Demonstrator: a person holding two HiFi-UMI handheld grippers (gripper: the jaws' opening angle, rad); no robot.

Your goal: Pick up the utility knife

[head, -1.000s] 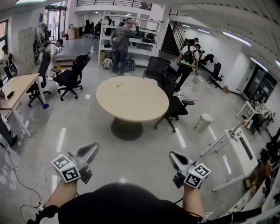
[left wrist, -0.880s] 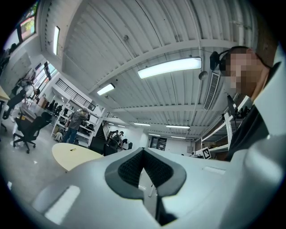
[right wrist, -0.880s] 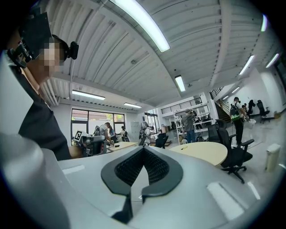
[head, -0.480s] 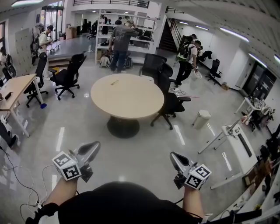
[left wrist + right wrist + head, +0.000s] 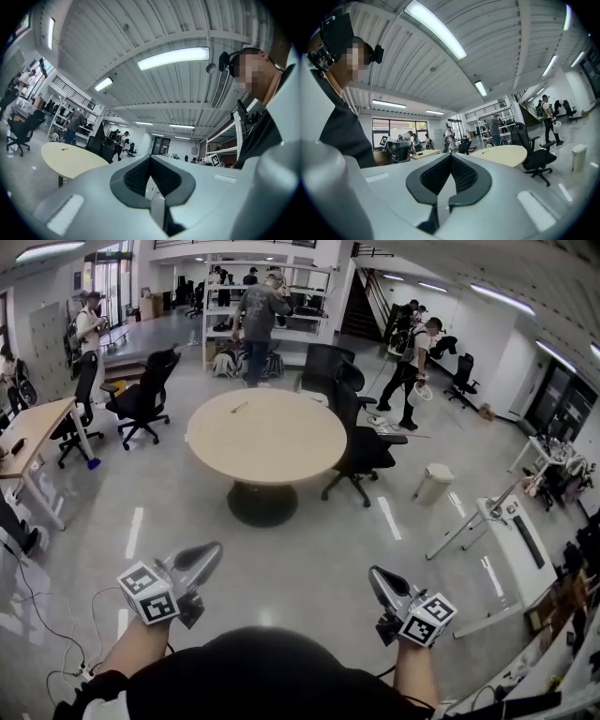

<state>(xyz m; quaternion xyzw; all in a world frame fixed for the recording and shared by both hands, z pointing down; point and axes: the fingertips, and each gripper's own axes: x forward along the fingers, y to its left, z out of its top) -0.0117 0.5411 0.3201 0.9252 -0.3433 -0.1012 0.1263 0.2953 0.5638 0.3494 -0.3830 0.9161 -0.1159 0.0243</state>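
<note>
The utility knife (image 5: pixel 240 407) is a small yellowish thing lying on the far left part of the round beige table (image 5: pixel 281 448). It shows as a tiny speck in the left gripper view (image 5: pixel 65 149) and in the right gripper view (image 5: pixel 486 151). My left gripper (image 5: pixel 214 550) and right gripper (image 5: pixel 374 573) are held low in front of my body, over the grey floor and well short of the table. Both point toward the table. Both are shut with nothing between the pads (image 5: pixel 137 176) (image 5: pixel 464 174).
Black office chairs (image 5: pixel 361 451) stand at the table's right and far side, another chair (image 5: pixel 142 399) to its left. A desk (image 5: pixel 33 432) is at the left, a white bin (image 5: pixel 434 482) and a low white stand (image 5: pixel 506 521) at the right. People stand by the shelves (image 5: pixel 255 320) behind.
The table has grown slightly larger in the head view as I move toward it. Both grippers keep their pose and stay shut. People in the background have shifted.
</note>
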